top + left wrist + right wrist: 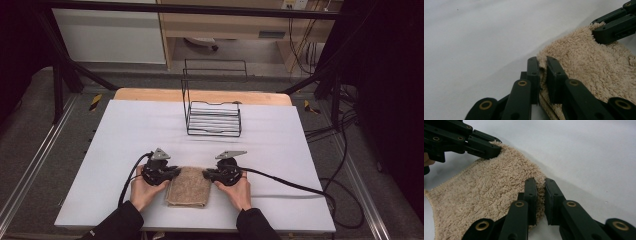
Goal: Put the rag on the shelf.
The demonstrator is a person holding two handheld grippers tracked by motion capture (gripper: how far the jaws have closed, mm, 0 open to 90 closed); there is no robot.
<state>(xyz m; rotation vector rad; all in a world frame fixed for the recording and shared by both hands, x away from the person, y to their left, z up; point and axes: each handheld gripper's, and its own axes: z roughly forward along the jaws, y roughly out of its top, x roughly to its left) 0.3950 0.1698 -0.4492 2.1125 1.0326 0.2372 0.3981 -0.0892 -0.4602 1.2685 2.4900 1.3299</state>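
Note:
A folded beige towel [189,187] lies on the white table [125,130] near the front edge, between the person's two hands. My left gripper [176,171] is shut on the towel's far left corner; in the left gripper view the black jaws [542,62] pinch the fluffy edge of the towel [586,65]. My right gripper [205,174] is shut on the far right corner, and the right gripper view has its jaws [541,183] clamped on the towel's edge [486,192]. Each gripper view also shows the other gripper biting the opposite corner [599,28] [495,148].
A black wire rack [212,117] stands at the back middle of the table. Black cables [290,185] trail from the grippers across the table's right and left front. A wooden strip [150,95] runs along the far edge.

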